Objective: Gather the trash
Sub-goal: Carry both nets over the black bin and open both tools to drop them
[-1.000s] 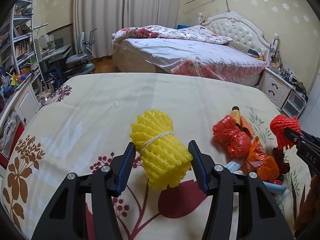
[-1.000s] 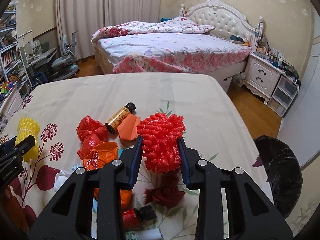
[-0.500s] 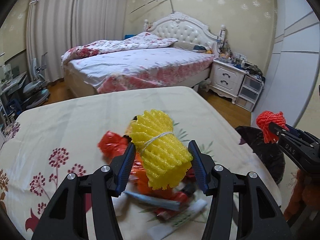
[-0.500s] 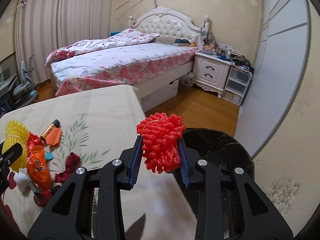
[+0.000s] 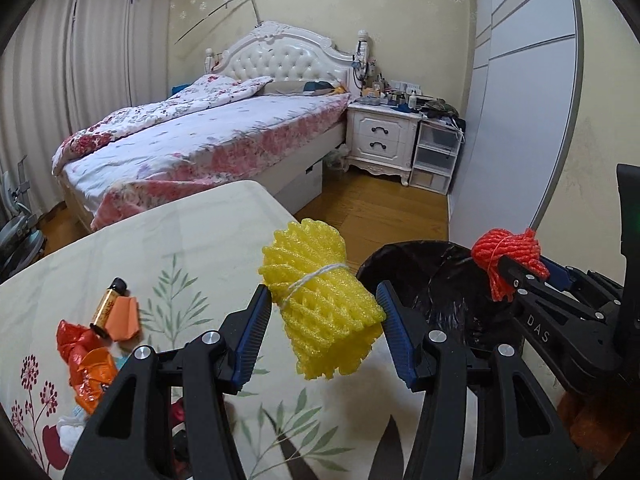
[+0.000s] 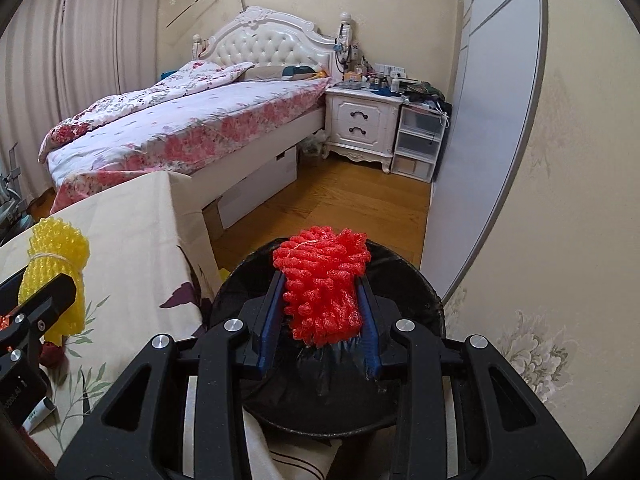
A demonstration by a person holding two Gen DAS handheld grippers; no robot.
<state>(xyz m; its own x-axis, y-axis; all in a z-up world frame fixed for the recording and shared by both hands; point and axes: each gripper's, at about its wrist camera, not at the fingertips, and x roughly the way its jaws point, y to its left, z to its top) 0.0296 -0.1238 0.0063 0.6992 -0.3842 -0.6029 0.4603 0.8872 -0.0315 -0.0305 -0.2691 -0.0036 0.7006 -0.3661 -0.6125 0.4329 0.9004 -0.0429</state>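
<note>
We hold the red foam net [image 6: 322, 286] clenched between the 2 fingers of our right gripper [image 6: 322, 320], directly above the black trash bin [image 6: 424, 300] beside the table [image 6: 132, 232]. Our left gripper [image 5: 324, 328] grasps the yellow foam net [image 5: 318, 300] over the table edge, near the bin, while wrappers [image 5: 86, 356] and a small bottle [image 5: 108, 306] lie on the tablecloth.

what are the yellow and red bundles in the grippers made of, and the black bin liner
Yellow bundle: looks like soft foam fruit netting, matte, with an open mesh of ribs, tied with white string.
Red bundle: probably the same foam netting, matte and knobbly, squeezed between the right gripper's blue pads.
Bin liner: seems to be thin plastic film, glossy black, with wrinkles and sheen.
</note>
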